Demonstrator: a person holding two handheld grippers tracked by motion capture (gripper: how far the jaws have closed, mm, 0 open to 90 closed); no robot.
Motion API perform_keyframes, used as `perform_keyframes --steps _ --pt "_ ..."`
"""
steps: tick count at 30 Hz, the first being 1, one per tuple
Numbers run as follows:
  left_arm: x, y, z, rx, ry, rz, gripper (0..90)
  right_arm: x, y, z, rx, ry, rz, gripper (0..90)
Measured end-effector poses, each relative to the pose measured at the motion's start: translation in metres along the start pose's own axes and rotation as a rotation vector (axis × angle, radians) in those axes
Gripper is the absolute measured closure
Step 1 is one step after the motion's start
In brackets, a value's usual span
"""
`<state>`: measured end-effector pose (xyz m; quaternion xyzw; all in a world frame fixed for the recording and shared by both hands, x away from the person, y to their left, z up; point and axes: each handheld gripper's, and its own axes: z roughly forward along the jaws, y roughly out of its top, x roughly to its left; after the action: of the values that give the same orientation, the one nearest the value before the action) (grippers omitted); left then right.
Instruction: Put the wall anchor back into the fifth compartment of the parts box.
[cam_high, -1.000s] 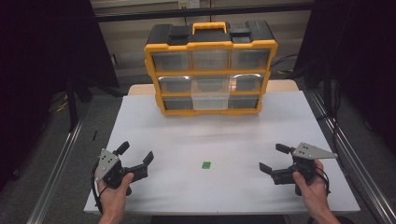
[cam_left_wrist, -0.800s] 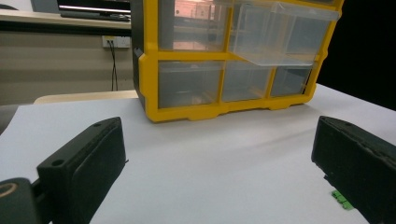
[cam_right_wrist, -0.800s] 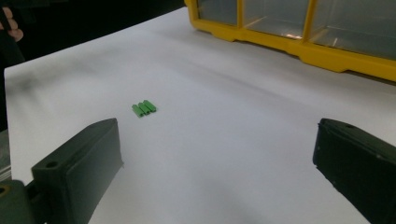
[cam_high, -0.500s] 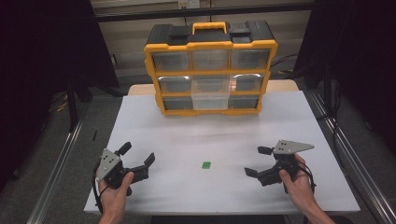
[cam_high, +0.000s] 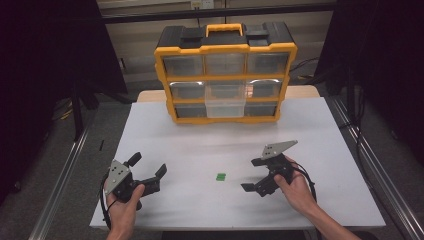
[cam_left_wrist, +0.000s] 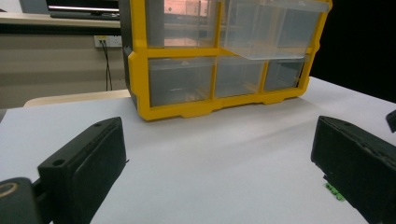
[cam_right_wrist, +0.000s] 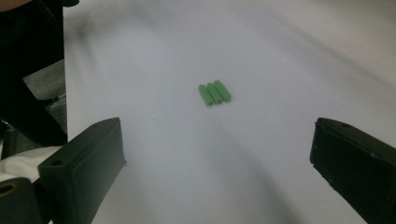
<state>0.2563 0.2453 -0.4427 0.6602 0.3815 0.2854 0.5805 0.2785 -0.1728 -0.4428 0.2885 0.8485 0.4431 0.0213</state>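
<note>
So the little green piece (cam_high: 220, 176) sits flat on the white bench (cam_high: 320, 130), roughly midway between the two hands and a bit toward the near edge. In the right gripper view it looks like three short green ridges side by side (cam_right_wrist: 214, 93), lying ahead of the jaws and centred between them, touching neither.

The right gripper (cam_high: 254, 174) is tilted down toward the piece from the right, close but clearly apart from it, with its fingers spread wide and nothing in them. The left gripper (cam_high: 148, 165) is off at the left near corner of the bench (well apart from the piece), fingers also wide and holding nothing.

At the far side stands the yellow drawer organiser (cam_high: 225, 75), with its middle clear drawer (cam_high: 226, 99) sticking out past the others.
</note>
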Motion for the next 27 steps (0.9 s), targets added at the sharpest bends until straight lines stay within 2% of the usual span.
perform_keyframes --steps 3,4,5,6,7,10,11,12,14,16,18,20,21,23,27 --pt "-0.002 0.0 0.001 -0.019 -0.001 -0.02 3.3 -0.002 0.008 0.01 0.02 0.012 -0.006 3.2" --pt "-0.001 0.0 0.0 -0.001 -0.009 0.003 3.3 -0.002 0.01 0.012 0.029 0.015 -0.008 3.3" --pt "-0.001 0.0 -0.001 0.001 -0.007 -0.003 3.3 -0.003 0.013 0.015 0.043 0.03 -0.012 3.6" --pt "-0.001 0.0 -0.001 0.0 -0.011 0.014 3.3 -0.003 0.016 0.02 0.069 0.033 -0.029 3.3" --pt "-0.001 0.001 -0.001 0.001 -0.013 0.016 3.3 -0.003 0.016 0.02 0.069 0.033 -0.029 3.3" --pt "-0.002 0.0 0.001 -0.003 -0.01 0.008 3.3 -0.006 0.019 0.026 0.107 0.084 -0.037 2.8" --pt "-0.002 -0.001 0.0 0.003 -0.01 0.003 3.3 -0.006 0.021 0.029 0.119 0.07 -0.045 3.5" --pt "-0.002 0.0 0.0 0.01 -0.006 0.026 3.3 -0.007 0.024 0.031 0.131 0.055 -0.055 4.0" --pt "-0.002 0.0 0.001 0.002 -0.015 0.019 3.3 -0.009 0.028 0.035 0.146 0.065 -0.069 5.3" --pt "-0.003 0.0 0.001 0.001 -0.012 0.017 3.3 -0.01 0.032 0.04 0.183 0.069 -0.081 7.8" --pt "-0.002 0.0 0.001 0.003 -0.013 0.023 3.3 -0.013 0.037 0.043 0.202 0.092 -0.09 19.2" --pt "-0.002 0.0 0.001 0.002 -0.024 0.011 3.3 -0.015 0.042 0.047 0.224 0.087 -0.12 19.3" --pt "-0.002 0.0 0.001 -0.002 -0.021 0.013 3.3 -0.016 0.045 0.049 0.233 0.087 -0.111 20.3" --pt "-0.002 0.0 0.001 -0.005 -0.022 0.007 3.3 -0.019 0.048 0.054 0.237 0.105 -0.124 24.6" --pt "-0.003 0.0 0.001 0.001 -0.023 0.021 3.3 -0.02 0.054 0.066 0.285 0.131 -0.151 36.4"
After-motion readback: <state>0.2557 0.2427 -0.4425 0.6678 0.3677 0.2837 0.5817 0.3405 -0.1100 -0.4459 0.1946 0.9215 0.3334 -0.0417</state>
